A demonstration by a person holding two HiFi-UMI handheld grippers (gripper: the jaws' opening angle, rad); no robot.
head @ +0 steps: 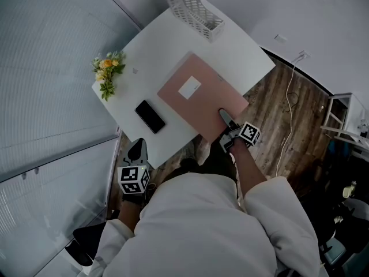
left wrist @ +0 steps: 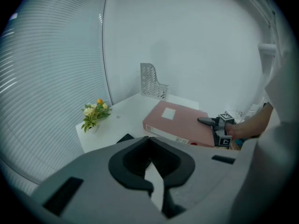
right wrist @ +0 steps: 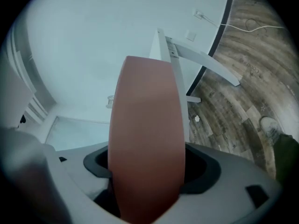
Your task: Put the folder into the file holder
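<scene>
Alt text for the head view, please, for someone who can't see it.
Seen from above, the right gripper clamps the near edge of a pink folder lying flat on a white table. A white file holder stands at the far edge; the left gripper hangs off the table.

File holder (head: pixel 195 11) top beyond frame edge

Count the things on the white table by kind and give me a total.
folder: 1
file holder: 1
phone: 1
bunch of flowers: 1
Total: 4
</scene>
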